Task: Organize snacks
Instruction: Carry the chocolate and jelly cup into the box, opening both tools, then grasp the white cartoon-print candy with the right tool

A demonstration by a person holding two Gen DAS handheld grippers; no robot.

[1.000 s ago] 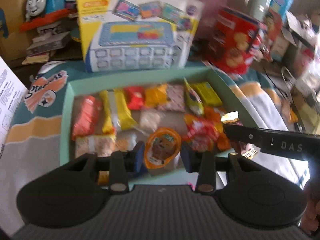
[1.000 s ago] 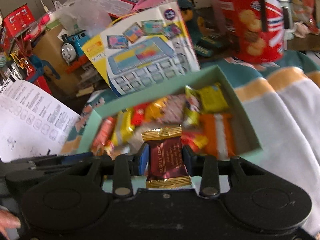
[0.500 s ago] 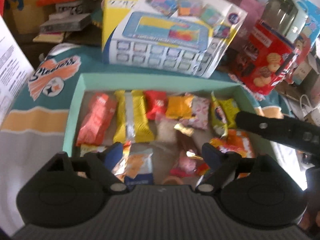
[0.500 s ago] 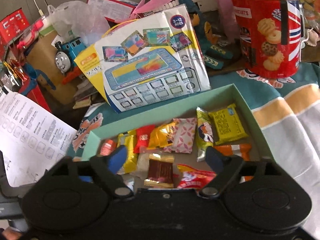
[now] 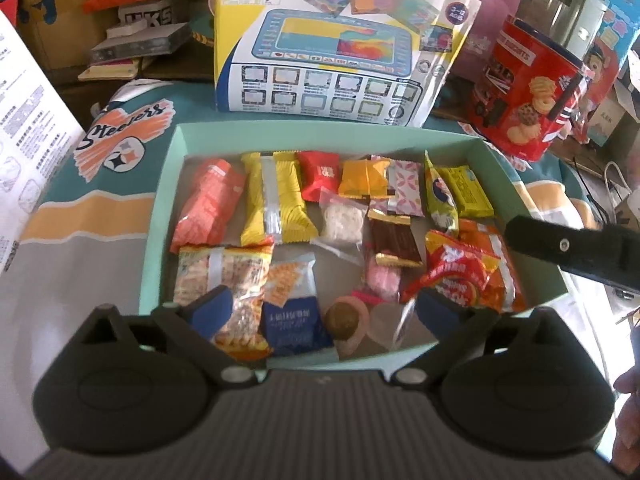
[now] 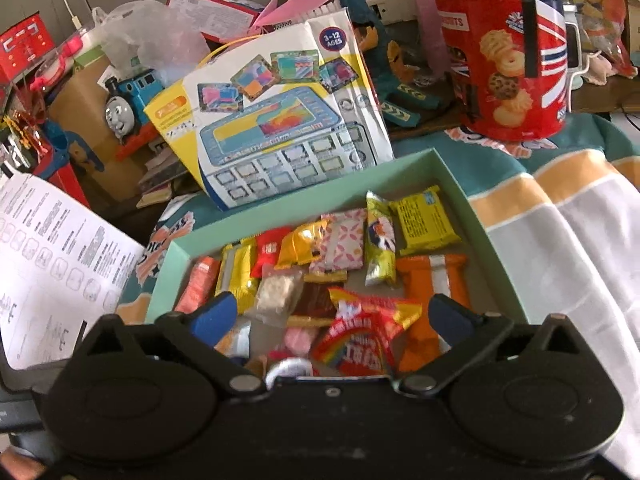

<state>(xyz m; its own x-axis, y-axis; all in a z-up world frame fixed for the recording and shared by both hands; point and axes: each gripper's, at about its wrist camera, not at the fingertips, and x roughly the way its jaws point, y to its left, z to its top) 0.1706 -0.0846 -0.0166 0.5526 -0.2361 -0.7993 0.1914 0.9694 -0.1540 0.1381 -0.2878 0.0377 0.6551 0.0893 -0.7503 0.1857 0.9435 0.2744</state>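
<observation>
A: Where do the snacks sit, and what do the two tools hold?

B: The snacks lie inside the mint-green box [image 5: 162,216], which rests on the striped blanket [image 5: 80,220]. The left gripper [image 5: 320,312] hovers over the near edge of the box with jaws spread wide and nothing between them; the right gripper [image 6: 326,316] stands likewise, jaws apart and empty

A: How far does the sorting appear to have gone?

B: The far row reads as orderly: orange-red packet [image 5: 208,204], yellow bar [image 5: 276,196], small red packet [image 5: 322,174], yellow-green packet [image 5: 464,192], laid side by side. The near half looks looser; the brown chocolate bar [image 5: 394,242] lies mid-box, the red-and-yellow pouch [image 5: 456,272] overlaps the orange wrapper [image 6: 432,280], and the blue-and-white packet [image 5: 292,312] sits against the near wall

A: What seems left to do?

B: No loose snack shows on the blanket outside the box, so collection is judged essentially complete. What probably remains is straightening the crowded near row. The red biscuit tin [image 6: 504,52] stands beyond the box; whether it counts cannot be told
</observation>
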